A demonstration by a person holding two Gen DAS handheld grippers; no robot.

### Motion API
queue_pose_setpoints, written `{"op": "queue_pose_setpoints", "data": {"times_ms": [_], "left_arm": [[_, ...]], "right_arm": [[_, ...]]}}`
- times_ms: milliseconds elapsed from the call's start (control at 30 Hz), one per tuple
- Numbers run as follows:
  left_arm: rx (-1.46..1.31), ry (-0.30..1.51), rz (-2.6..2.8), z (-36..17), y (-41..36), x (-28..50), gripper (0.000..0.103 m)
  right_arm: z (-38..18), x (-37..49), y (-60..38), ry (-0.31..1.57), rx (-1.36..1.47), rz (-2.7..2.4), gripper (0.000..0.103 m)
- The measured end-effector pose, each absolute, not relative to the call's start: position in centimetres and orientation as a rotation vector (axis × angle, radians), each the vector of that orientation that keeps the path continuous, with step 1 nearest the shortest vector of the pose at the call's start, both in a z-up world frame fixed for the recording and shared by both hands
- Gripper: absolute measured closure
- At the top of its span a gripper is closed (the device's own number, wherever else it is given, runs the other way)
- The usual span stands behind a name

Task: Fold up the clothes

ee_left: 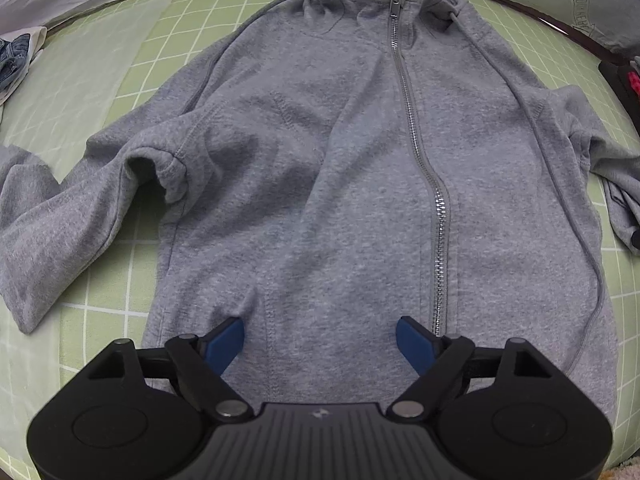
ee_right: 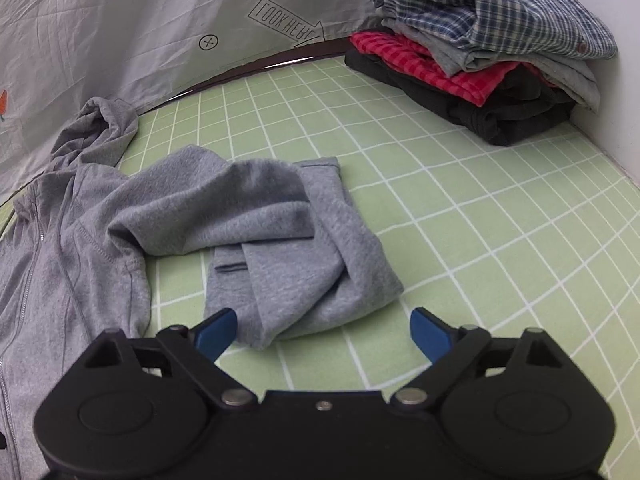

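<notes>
A grey zip-up hoodie (ee_left: 340, 184) lies face up on the green grid mat (ee_left: 132, 80), zipper (ee_left: 416, 148) closed, hood at the far end. My left gripper (ee_left: 320, 338) hovers open over the hoodie's lower hem, just left of the zipper, with nothing clamped. One sleeve (ee_left: 52, 216) sprawls out to the left. In the right wrist view the other sleeve (ee_right: 288, 240) lies crumpled in a heap on the mat (ee_right: 480, 240), beside the hoodie's body (ee_right: 60, 260). My right gripper (ee_right: 324, 330) stands open around the near end of that sleeve; its pads do not press the cloth.
A stack of folded clothes (ee_right: 492, 52) sits at the mat's far right corner: plaid shirt on top, red checked and black garments below. A grey printed sheet (ee_right: 140, 20) hangs behind the mat. A bit of denim (ee_left: 14, 60) lies at the far left edge.
</notes>
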State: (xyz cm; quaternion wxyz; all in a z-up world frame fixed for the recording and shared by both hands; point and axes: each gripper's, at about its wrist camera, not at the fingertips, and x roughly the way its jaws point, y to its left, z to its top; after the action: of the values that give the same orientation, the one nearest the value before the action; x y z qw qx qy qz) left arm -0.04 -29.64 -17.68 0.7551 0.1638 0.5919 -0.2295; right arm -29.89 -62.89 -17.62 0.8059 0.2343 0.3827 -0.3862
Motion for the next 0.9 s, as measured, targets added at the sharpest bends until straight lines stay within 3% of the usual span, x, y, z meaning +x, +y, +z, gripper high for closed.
{"op": "queue_pose_setpoints", "data": {"times_ms": [167,233,300,400,533,800,833,900], "left_arm": [[0.394,1.291,-0.487,-18.0,-30.4,0.0,0.012],[0.399,1.29,-0.48,-18.1,-30.5,0.0,0.01],[0.392,1.295,-0.466,-18.2,-30.4,0.1,0.006],[0.377,1.303,-0.444,-18.5,-30.2,0.3,0.0],[0.366,1.301,-0.443,-18.7,-29.9,0.6,0.0],[0.363,1.298,-0.442,-18.8,-29.2,0.8,0.0],[0.362,1.297,-0.442,-18.8,-29.1,0.8,0.0],[0.361,1.296,-0.442,-18.9,-28.9,1.0,0.0]], "right_arm": [[-17.6,-29.1,-62.7,0.829,0.443,-0.818,0.028],[-17.4,-29.4,-62.7,0.822,0.429,-0.817,0.038],[-17.1,-29.8,-63.2,0.819,0.421,-0.819,0.058],[-16.6,-30.8,-64.5,0.814,0.397,-0.876,0.075],[-15.7,-32.6,-67.0,0.799,0.348,-0.994,0.087],[-10.8,-33.5,-68.1,0.676,0.008,-1.059,0.086],[-10.8,-33.2,-67.7,0.677,-0.021,-1.042,0.084],[-11.6,-32.7,-67.2,0.714,-0.048,-0.999,0.069]]}}
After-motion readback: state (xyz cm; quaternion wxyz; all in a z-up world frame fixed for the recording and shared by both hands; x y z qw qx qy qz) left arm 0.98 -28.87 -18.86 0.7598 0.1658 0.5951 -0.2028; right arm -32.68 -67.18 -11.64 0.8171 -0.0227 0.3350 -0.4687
